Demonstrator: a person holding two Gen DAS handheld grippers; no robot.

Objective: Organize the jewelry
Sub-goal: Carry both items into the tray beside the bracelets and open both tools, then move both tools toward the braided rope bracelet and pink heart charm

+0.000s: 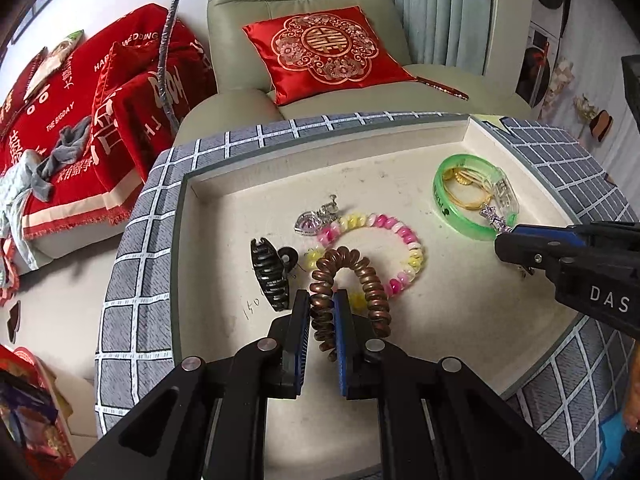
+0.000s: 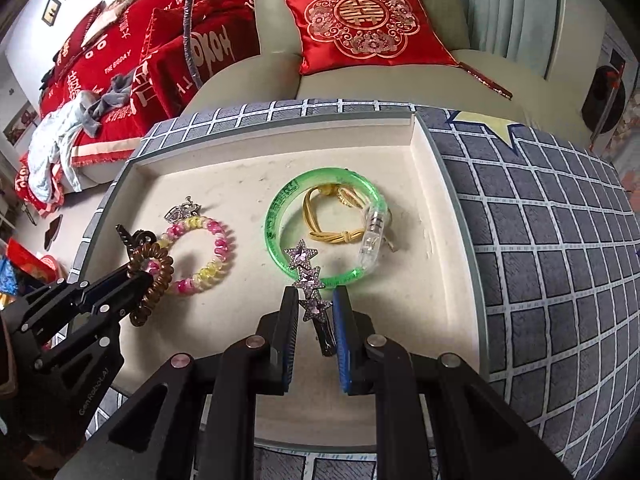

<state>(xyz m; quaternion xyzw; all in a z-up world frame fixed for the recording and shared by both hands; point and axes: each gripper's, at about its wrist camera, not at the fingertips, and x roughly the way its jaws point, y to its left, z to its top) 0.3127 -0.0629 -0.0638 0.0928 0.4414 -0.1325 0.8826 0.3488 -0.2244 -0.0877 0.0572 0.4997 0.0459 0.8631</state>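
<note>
My left gripper (image 1: 322, 300) is shut on a brown spiral hair tie (image 1: 352, 280), held just above the cream tray (image 1: 240, 216); it also shows in the right wrist view (image 2: 154, 276). My right gripper (image 2: 316, 300) is shut on a purple star hair clip (image 2: 310, 284), whose tip lies over a green bangle (image 2: 280, 208). A pink and yellow spiral hair tie (image 1: 400, 236) lies mid-tray. A black claw clip (image 1: 270, 276) and a silver heart pendant (image 1: 308, 222) lie left of it. A yellow cord tie (image 2: 320, 220) and a clear clip (image 2: 372, 236) sit at the bangle.
The tray is sunk into a grey checked ottoman (image 1: 132, 280). Behind it stands a pale green armchair (image 1: 248, 20) with a red embroidered cushion (image 1: 324, 52). A sofa with red wedding throws (image 1: 80, 100) is at the left.
</note>
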